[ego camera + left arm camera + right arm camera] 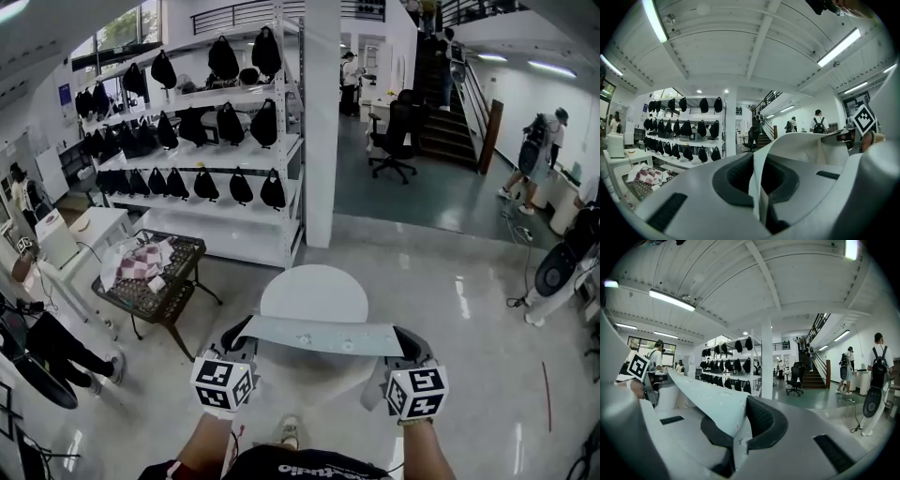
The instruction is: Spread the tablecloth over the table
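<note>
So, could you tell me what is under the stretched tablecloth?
A round white table stands below the tablecloth, which covers a band across its top; the table's base cannot be seen.

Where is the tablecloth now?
Head view, centre: the tablecloth is stretched between the left gripper and right gripper, at the round white table's near side.

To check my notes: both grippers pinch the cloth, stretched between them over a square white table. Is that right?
No: the table is round, not square, as the head view shows. The left gripper and right gripper do both pinch the cloth, stretched between them over it.
</note>
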